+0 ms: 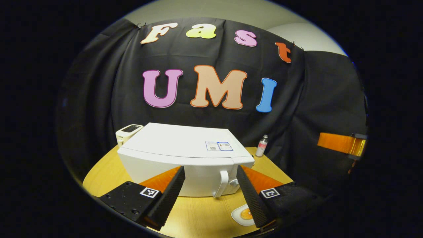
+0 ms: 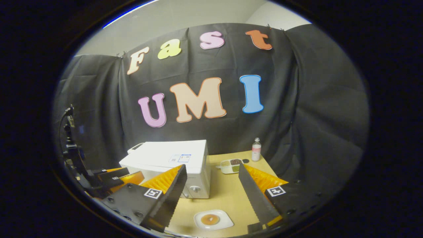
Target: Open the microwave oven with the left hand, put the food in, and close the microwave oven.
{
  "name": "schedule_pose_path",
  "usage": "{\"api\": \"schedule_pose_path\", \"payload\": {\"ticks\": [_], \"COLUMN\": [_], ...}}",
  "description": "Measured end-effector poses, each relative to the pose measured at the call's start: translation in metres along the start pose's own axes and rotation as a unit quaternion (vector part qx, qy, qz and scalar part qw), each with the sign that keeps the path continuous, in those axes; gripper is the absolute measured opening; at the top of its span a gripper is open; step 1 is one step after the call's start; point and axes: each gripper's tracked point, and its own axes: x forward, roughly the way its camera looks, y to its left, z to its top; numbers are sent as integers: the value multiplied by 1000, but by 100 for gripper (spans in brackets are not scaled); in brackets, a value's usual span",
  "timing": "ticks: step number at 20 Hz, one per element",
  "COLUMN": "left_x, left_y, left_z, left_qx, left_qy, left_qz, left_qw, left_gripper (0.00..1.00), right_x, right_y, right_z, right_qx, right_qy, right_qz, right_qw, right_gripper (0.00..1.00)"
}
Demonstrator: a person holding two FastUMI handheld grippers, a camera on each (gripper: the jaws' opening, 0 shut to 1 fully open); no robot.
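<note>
1. Door-opening is judged to be the step in hand: the white box-shaped microwave oven (image 1: 185, 155) is seen with its door shut, and its white curved door handle (image 1: 223, 182) is untouched.
2. Food is seen as a round orange-brown piece on a small white rounded-square plate (image 2: 213, 219), lying on the pale wooden round table (image 2: 228, 195) in front of the oven and apart from it.
3. The left gripper (image 1: 211, 185) is held level in front of the oven, short of the handle, with its jaws spread wide and nothing between them; the handle is framed in the gap, toward the right finger.
4. The right gripper (image 2: 211, 186) is held farther back and above the plate, jaws likewise spread and empty; the plate is seen just below the gap between its fingers.
5. The next move is judged to call for the left gripper to be brought forward until the handle is bracketed, closed on it, then drawn back in an arc so the door is swung open.
6. A small clear plastic bottle (image 2: 256, 149) and a white compartmented dish of grains (image 2: 231, 166) are seen at the back of the table, clear of the work.
</note>
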Motion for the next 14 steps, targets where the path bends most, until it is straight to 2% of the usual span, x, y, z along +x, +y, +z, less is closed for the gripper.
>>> {"api": "schedule_pose_path", "payload": {"ticks": [7, 8, 9, 14], "left_x": [46, 52, 57, 78], "left_y": [-12, -15, -16, -14], "left_z": [-70, -79, -88, -124], "left_qx": [2, -2, -5, -1], "left_qy": [64, 74, 83, 122], "left_qz": [-44, -50, -52, -49], "left_qw": [997, 996, 995, 991], "left_gripper": [96, 96, 95, 95], "right_x": [-13, -15, -17, -32], "right_y": [-22, -25, -27, -37], "right_z": [-4, -3, -3, -6], "right_qx": [3, 3, 3, 14], "right_qy": [3, 2, 1, 3], "right_qz": [-47, -56, -63, -92], "right_qw": [999, 998, 998, 996], "right_gripper": [92, 99, 92, 92]}}
